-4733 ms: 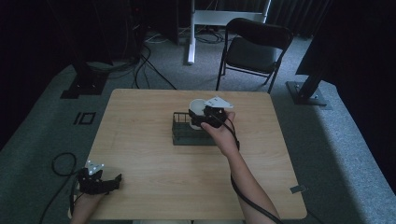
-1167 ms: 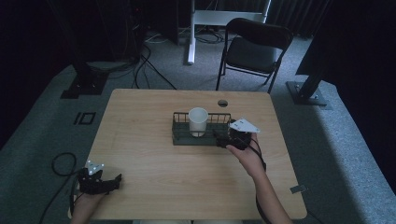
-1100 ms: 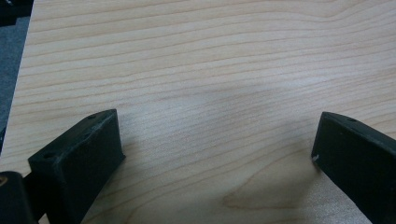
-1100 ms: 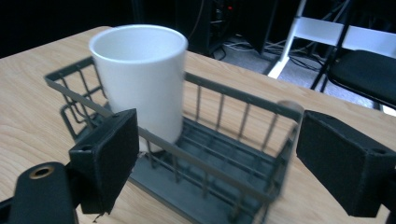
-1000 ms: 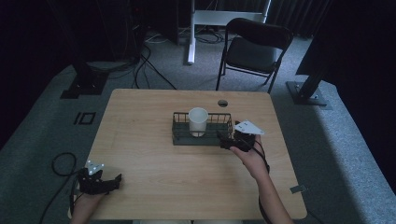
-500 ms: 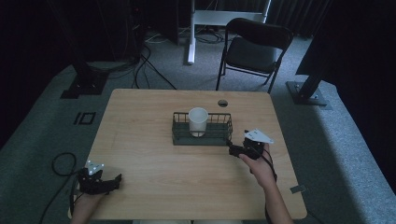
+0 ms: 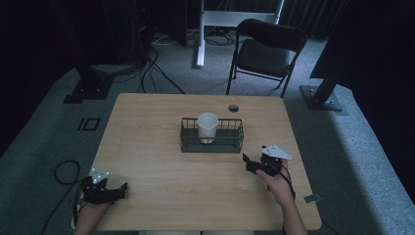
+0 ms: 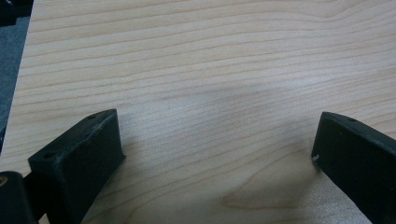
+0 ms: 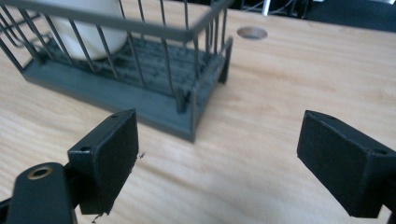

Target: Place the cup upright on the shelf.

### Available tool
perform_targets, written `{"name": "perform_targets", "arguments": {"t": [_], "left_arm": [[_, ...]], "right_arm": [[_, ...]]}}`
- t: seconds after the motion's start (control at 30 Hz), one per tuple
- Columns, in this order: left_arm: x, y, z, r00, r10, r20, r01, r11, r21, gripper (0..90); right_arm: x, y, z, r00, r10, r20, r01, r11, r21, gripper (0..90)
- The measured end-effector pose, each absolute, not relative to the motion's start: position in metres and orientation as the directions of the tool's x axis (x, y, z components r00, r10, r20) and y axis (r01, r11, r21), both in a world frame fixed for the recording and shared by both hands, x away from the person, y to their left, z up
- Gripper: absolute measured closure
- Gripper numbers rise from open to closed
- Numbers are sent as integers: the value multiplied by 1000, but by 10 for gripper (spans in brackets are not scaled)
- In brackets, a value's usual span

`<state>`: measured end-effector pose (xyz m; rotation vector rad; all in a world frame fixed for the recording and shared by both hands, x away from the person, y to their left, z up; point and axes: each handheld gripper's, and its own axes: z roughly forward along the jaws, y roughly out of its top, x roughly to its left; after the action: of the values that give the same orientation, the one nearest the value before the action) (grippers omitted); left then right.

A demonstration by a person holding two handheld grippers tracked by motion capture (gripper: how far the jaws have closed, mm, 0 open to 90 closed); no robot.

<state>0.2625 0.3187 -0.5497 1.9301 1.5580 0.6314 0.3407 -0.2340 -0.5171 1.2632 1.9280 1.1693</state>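
Cup stands in wire basket, approx. table centre. Right gripper just right-front of basket; left gripper at front-left corner. Probably a hole behind basket.

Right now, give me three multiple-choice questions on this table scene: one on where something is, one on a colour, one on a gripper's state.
1. Where is the cup?
A. upright in the basket
B. on the bare table beside the basket
C. between the right gripper's jaws

2. What colour is the cup?
A. red
B. white
C. black

3. How do the right gripper's jaws stand?
A. shut on the cup
B. shut on the basket's rim
C. open, holding nothing

Answers:
1. A, the high view shows it upright inside the wire walls.
2. B, it looks white against the dark basket.
3. C, the right gripper view shows bare table between the spread jaws.
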Motion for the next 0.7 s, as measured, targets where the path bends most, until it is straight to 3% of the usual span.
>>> {"name": "perform_targets", "arguments": {"t": [0.7], "left_arm": [[262, 319, -550, 209, 978, 8, 707, -157, 689, 19]], "right_arm": [[318, -268, -537, -377, 926, 20, 511, 190, 838, 125]]}}
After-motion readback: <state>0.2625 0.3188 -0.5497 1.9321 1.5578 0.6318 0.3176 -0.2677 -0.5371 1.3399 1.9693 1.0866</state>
